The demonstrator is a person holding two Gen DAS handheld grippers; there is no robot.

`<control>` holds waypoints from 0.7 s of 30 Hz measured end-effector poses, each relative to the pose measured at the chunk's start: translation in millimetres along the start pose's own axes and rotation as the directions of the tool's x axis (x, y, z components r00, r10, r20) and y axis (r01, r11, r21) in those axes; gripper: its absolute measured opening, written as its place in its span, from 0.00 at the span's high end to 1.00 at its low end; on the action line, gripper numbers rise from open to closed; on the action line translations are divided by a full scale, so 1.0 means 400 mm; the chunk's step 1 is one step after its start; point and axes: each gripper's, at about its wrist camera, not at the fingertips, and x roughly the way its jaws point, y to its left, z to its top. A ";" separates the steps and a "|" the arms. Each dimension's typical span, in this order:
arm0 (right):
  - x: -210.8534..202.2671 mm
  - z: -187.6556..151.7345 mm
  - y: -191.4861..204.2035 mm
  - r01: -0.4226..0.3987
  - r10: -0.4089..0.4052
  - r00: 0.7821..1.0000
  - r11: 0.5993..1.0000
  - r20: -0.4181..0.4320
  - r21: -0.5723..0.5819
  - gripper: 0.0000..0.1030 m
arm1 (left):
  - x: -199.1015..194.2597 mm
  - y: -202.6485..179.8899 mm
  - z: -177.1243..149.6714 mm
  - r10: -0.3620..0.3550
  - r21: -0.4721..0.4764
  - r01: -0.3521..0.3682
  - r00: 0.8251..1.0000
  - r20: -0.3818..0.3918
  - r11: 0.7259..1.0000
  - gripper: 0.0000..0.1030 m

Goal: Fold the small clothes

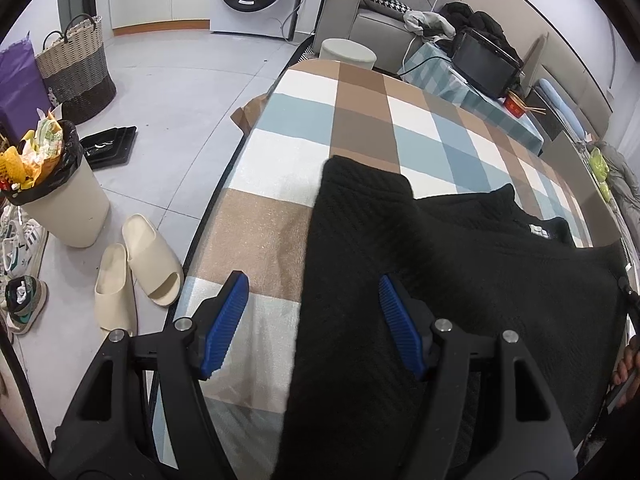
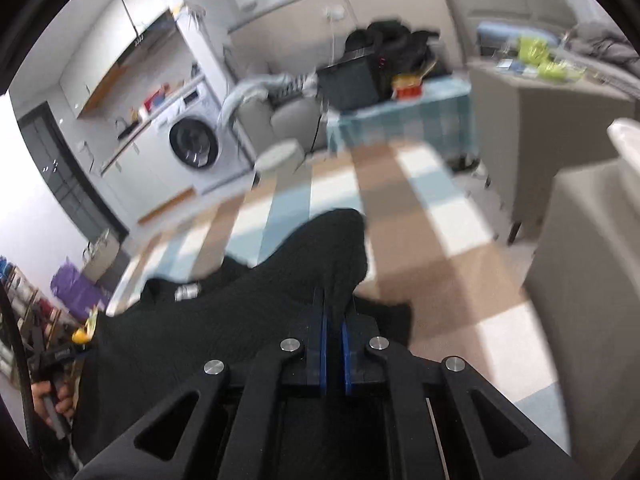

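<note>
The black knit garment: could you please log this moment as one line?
left tool: open, over garment edge | right tool: shut on black knit garment | surface: checked tablecloth

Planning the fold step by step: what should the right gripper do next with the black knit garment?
Probably carry the pinched fold of the black textured knit garment across toward its middle: the right gripper is shut on it, while the left gripper is open, holding nothing.

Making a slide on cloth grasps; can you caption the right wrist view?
Right gripper shut on a fold of the black knit garment over the checked table cloth.
</note>
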 end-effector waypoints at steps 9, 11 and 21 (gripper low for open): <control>0.065 0.000 -0.013 0.038 -0.036 0.995 0.999 -0.092 0.029 0.95 | 0.028 -0.024 0.025 -0.034 0.026 0.034 0.999 0.028 0.999 0.67; 0.061 0.001 -0.016 0.030 -0.027 0.996 0.999 -0.082 0.035 0.95 | 0.024 -0.032 0.031 -0.043 0.038 0.041 0.998 0.051 0.998 0.85; -0.001 0.030 0.018 0.042 -0.041 0.998 0.999 0.046 -0.026 0.95 | -0.065 -0.041 0.056 -0.078 0.042 0.071 0.974 0.211 0.997 0.95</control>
